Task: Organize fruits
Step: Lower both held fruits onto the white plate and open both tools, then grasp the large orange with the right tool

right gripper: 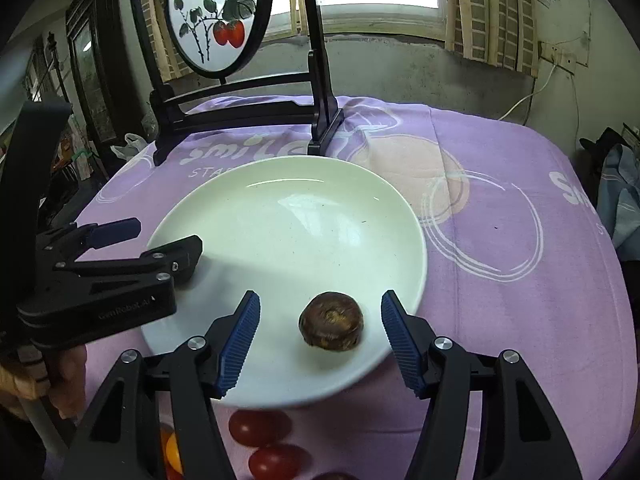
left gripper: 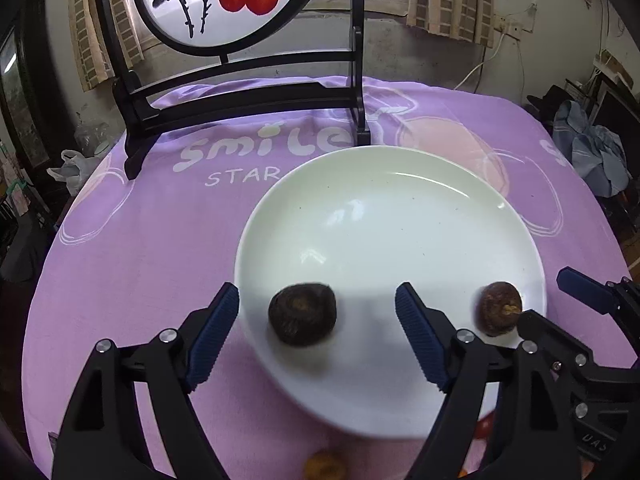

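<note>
Checking both wrist views:
Plate: white plate (left gripper: 400, 216) sat on purple cloth (left gripper: 140, 264), in front of a black stand holding a round painted screen (right gripper: 220, 16).
Left fruit: dark brown fruit (left gripper: 303, 314) lay on the plate's near part, between the left gripper (left gripper: 316, 304) fingers, clear of both pads.
Left jaws: wide, holding nothing.
Right fruit: second brown fruit (right gripper: 331, 321) lay near the plate's right rim, between the right gripper (right gripper: 320, 316) fingers, no contact seen.
Right jaws: wide, empty.
Off-plate: two red tomatoes (right gripper: 260, 426) and an orange fruit (right gripper: 174, 450) rested on the cloth below the near rim.
</note>
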The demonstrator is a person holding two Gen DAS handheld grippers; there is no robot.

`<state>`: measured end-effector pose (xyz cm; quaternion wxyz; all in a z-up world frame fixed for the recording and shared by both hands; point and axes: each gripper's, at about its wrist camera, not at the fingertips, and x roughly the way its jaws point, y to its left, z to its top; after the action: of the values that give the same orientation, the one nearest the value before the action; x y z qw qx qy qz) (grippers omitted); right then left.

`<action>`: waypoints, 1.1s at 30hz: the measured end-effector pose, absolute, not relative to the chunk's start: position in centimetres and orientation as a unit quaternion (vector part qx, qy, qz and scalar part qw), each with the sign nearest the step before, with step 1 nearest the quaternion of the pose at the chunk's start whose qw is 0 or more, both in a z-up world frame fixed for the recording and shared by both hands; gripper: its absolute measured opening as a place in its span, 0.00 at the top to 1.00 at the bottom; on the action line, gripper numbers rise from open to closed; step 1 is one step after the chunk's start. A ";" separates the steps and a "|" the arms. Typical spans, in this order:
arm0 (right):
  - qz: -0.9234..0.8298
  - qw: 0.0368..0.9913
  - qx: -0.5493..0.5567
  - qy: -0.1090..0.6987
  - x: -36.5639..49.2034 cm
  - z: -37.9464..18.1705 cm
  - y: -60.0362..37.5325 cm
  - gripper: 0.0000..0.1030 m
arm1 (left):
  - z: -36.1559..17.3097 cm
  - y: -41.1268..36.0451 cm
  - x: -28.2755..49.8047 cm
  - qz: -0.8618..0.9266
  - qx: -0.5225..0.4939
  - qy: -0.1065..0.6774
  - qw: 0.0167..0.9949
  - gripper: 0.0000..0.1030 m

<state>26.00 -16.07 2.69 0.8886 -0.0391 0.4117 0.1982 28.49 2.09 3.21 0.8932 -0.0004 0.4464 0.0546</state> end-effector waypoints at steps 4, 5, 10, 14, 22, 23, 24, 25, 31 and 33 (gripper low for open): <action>0.198 0.892 -0.045 0.404 22.0 3.0 -17.9 0.31 | 4.2 2.1 23.8 0.053 0.008 0.436 0.898 0.12; 0.199 0.890 -0.045 0.407 20.9 2.8 -18.4 0.30 | 4.2 2.1 22.6 0.049 0.006 0.435 0.899 0.11; 0.195 0.885 -0.036 0.421 16.1 1.9 -20.3 0.28 | 3.4 2.5 16.1 0.042 -0.015 0.442 0.896 0.09; 0.188 0.885 -0.022 0.425 12.3 1.3 -21.4 0.24 | 2.2 2.8 11.9 0.046 -0.016 0.449 0.892 0.09; 0.187 0.877 0.007 0.442 7.2 -0.4 -22.7 0.24 | 0.8 3.3 6.4 0.039 -0.040 0.460 0.886 0.09; 0.187 0.875 0.010 0.446 6.8 -0.7 -22.8 0.24 | 0.6 3.2 6.0 0.037 -0.040 0.462 0.885 0.09; 0.186 0.874 0.010 0.450 6.4 -1.0 -22.8 0.24 | 0.4 3.1 5.6 0.035 -0.041 0.463 0.885 0.09; 0.185 0.872 0.008 0.454 6.0 -1.5 -22.8 0.24 | 0.1 2.9 5.1 0.032 -0.043 0.465 0.884 0.09; 0.175 0.864 -0.001 0.471 5.7 -2.7 -22.8 0.24 | -1.8 1.8 4.0 0.011 -0.044 0.482 0.875 0.09; 0.173 0.864 -0.005 0.472 6.0 -2.8 -22.5 0.24 | -2.1 1.6 4.0 0.008 -0.043 0.485 0.873 0.08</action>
<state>5.97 -22.50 -2.75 0.8643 -0.0048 0.4723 0.1727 4.00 1.64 -2.10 0.8734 -0.0432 0.4851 0.0081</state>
